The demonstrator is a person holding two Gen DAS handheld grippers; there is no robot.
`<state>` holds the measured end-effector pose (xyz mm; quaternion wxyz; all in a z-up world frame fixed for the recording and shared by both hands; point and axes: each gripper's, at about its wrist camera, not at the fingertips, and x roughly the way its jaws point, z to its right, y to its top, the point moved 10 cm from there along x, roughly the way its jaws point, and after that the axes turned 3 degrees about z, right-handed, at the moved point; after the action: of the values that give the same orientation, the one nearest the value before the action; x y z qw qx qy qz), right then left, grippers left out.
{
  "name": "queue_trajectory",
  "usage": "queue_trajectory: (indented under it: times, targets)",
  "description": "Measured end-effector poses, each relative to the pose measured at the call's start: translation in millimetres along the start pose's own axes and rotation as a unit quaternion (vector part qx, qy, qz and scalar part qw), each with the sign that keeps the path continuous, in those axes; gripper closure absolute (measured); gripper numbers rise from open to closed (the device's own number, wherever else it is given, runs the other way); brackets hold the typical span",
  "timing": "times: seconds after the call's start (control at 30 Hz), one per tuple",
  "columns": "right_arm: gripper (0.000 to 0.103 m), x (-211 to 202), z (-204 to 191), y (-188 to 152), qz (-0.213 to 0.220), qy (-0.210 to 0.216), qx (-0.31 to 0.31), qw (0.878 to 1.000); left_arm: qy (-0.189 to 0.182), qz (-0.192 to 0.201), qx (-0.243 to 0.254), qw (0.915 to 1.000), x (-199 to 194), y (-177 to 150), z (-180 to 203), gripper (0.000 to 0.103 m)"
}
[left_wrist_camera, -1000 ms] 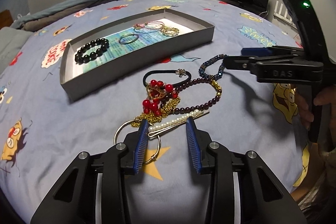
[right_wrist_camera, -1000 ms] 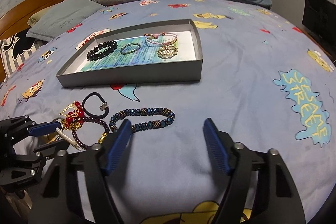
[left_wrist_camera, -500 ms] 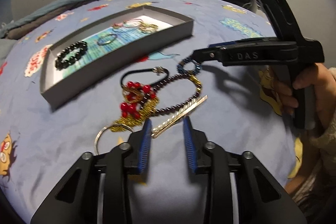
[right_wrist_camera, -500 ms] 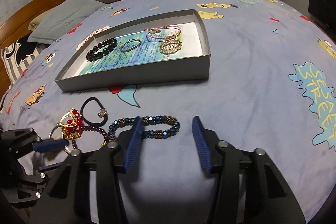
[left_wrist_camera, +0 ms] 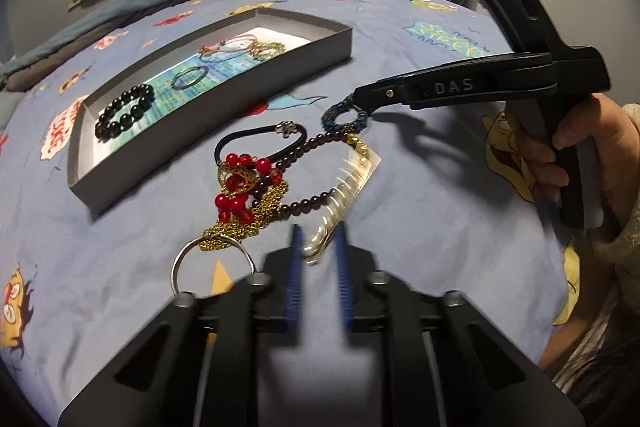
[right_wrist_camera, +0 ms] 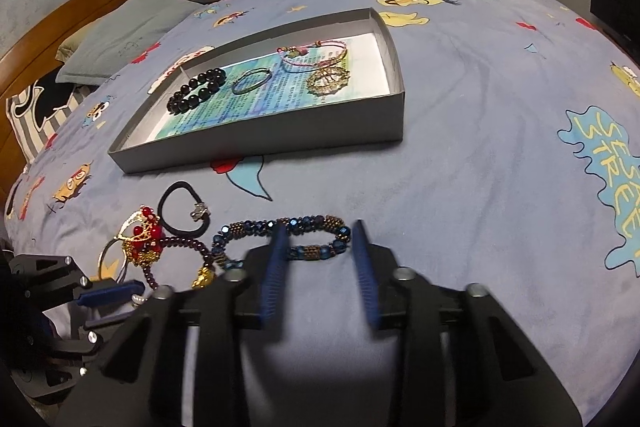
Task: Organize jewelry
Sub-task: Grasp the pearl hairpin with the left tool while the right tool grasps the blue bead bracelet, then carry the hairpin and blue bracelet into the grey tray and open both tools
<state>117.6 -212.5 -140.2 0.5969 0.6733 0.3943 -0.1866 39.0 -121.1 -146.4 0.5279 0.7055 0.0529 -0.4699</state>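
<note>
Left wrist view: the left gripper (left_wrist_camera: 319,231) is closing its jaws, which have just been narrowing, around the near end of a pearl hair clip (left_wrist_camera: 347,187); the clip is blurred, and whether the blue pads are already pressing on it cannot be told. The clip is lying at frame centre on the bedspread (left_wrist_camera: 420,227), slanting up to the right. Just left of it a heap is sitting: a dark garnet bead strand (left_wrist_camera: 316,147), a gold chain with red beads (left_wrist_camera: 240,187), a silver hoop (left_wrist_camera: 188,259) and a black hair tie (left_wrist_camera: 248,139).

Right wrist view: the right gripper (right_wrist_camera: 318,233) is also closing, its jaws just drawn nearer, with the right part of a blue beaded bracelet (right_wrist_camera: 280,227) lying between them at lower centre; the pads are not yet pressing on it. A hand (left_wrist_camera: 576,147) at the right edge of the left view is gripping that tool's handle.

Farther up, a grey tray (right_wrist_camera: 280,143) is resting on the bedspread, holding a black bead bracelet (right_wrist_camera: 196,89), a thin dark ring (right_wrist_camera: 252,81), a pink cord bracelet (right_wrist_camera: 312,51) and a gold filigree piece (right_wrist_camera: 328,79). A pillow (right_wrist_camera: 120,39) is lying at upper left.
</note>
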Motion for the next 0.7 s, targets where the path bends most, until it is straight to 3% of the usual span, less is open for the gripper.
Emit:
queue_trajectory:
  times: [0.03,0.13,0.43,0.7]
  targets:
    - [0.091,0,0,0,0.001,0.0,-0.001,1.0,0.0,0.001,0.002,1.0,-2,0,0,0.093]
    - [0.096,-3,1,1,0.003,-0.006,-0.005,1.0,0.001,0.008,0.011,0.9999,-9,1,1,0.093]
    - [0.096,-38,-17,24,0.057,-0.017,-0.055,0.997,0.01,0.028,0.002,0.9995,-38,16,-11,0.093]
    - [0.096,-72,-31,71,0.115,-0.024,-0.09,0.989,0.054,0.035,-0.041,0.997,-56,45,-66,0.093]
